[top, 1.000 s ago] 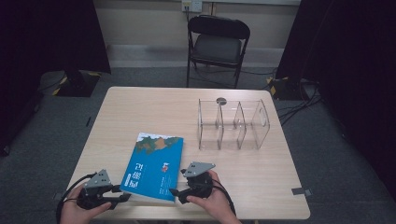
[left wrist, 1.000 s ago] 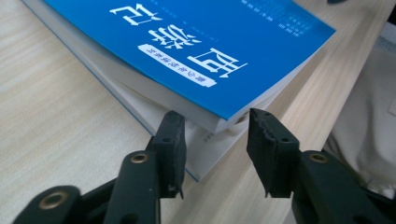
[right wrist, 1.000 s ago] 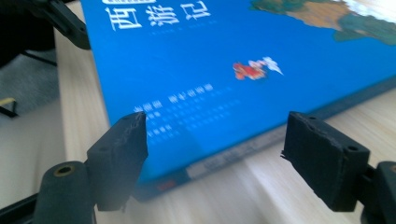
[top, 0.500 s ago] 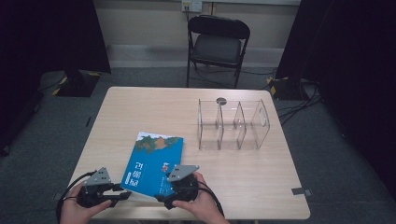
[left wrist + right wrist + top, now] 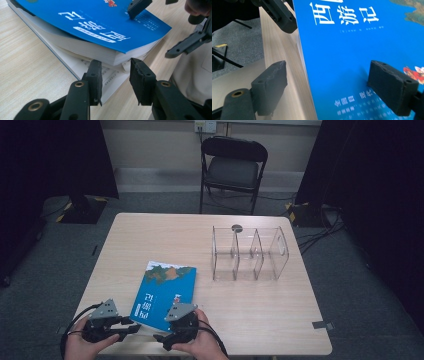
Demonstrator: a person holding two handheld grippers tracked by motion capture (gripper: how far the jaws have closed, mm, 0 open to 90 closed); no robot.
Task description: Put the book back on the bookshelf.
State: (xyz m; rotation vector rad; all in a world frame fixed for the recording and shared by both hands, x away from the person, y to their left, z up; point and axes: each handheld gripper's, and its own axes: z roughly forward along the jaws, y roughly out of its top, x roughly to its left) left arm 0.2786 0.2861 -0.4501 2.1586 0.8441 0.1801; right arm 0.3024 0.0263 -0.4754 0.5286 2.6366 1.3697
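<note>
The book (image 5: 164,295) is lying at the table's (image 5: 260,310) near edge, its cover lifted. The left gripper (image 5: 115,72) is set at its corner, jaws apart and just closing, nothing pinched. The right gripper (image 5: 329,82) is spread wide, just opening, one jaw on the cover.

Blue book (image 5: 163,295), bottom pages splayed

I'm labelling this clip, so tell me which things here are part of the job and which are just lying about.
In the job:
book
left gripper, open at the book's corner
right gripper, open over the cover

Lying about:
clear rack
chair
table
</note>
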